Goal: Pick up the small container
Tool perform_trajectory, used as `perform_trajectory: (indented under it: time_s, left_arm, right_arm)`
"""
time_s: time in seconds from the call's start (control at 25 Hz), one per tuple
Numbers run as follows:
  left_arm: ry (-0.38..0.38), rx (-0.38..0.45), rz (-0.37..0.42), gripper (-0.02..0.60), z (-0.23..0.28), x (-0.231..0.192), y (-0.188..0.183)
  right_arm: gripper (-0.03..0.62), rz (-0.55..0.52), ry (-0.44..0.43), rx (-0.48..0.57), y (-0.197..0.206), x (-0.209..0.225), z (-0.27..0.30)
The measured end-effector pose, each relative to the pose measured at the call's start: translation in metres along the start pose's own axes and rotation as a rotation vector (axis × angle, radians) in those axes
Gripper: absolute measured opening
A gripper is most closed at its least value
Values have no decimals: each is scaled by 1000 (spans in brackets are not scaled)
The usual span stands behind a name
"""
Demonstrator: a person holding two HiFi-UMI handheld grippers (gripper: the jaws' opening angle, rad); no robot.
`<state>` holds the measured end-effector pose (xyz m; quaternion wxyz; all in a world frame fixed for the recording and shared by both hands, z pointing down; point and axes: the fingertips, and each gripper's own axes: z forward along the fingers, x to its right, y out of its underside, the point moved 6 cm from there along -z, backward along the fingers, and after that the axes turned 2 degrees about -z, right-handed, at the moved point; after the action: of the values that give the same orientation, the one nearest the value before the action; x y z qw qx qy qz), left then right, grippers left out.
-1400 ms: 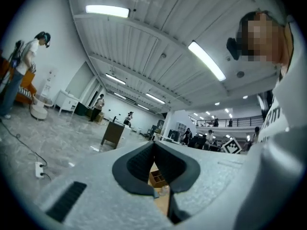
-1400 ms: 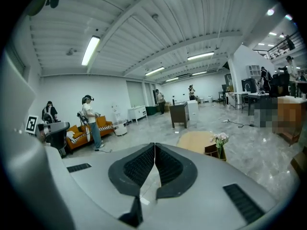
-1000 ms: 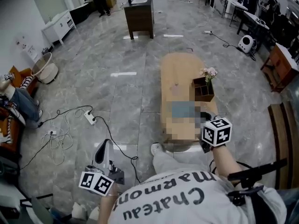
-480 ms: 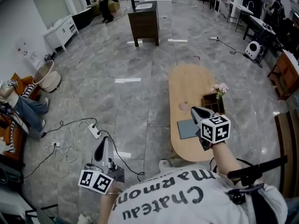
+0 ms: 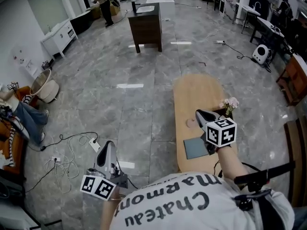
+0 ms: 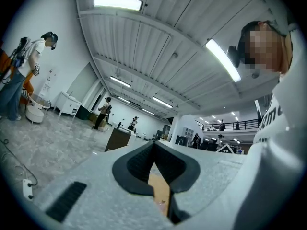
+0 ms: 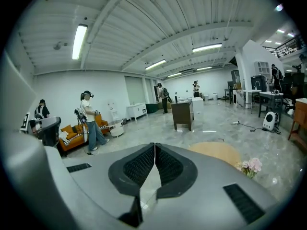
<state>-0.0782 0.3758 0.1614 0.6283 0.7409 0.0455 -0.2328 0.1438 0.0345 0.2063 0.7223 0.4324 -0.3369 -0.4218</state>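
A small pinkish round container (image 5: 191, 123) sits on the oval wooden table (image 5: 196, 92), beside a grey-blue pad (image 5: 195, 148). My right gripper (image 5: 198, 113) hovers over the table's near half, just right of the container, shut and empty; its marker cube (image 5: 221, 132) is behind it. In the right gripper view the pads (image 7: 155, 146) meet, with the table (image 7: 217, 152) ahead on the right. My left gripper (image 5: 106, 153) is low at the left over the floor, away from the table. Its jaws (image 6: 154, 143) are shut with nothing held.
A brown box with pink flowers (image 5: 229, 104) stands at the table's right edge. A dark cabinet (image 5: 146, 25) stands farther back. Cables and a power strip (image 5: 94, 145) lie on the floor at the left. People stand at the back and by the left wall.
The table has slid down and nearer in the head view as the person walks toward it. Both grippers travel along, still shut.
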Motion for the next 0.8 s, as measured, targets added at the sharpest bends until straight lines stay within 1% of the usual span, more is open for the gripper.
perform_trajectory:
  time_s: [0.12, 0.32, 0.44, 0.56, 0.8]
  left_arm:
    - [4, -25, -6, 14, 19, -7, 5]
    - [40, -88, -23, 14, 50, -20, 17]
    - [59, -113, -45, 14, 71, -24, 26]
    - [91, -141, -60, 14, 89, -23, 33]
    - [153, -167, -126, 14, 133, -42, 43]
  right_arm:
    - [14, 23, 9, -19, 7, 15, 10]
    - [14, 96, 51, -57, 27, 31, 24]
    - [14, 153, 50, -72, 35, 42, 36]
    - [14, 222, 52, -93, 48, 48, 36]
    - [14, 313, 123, -122, 61, 64, 48]
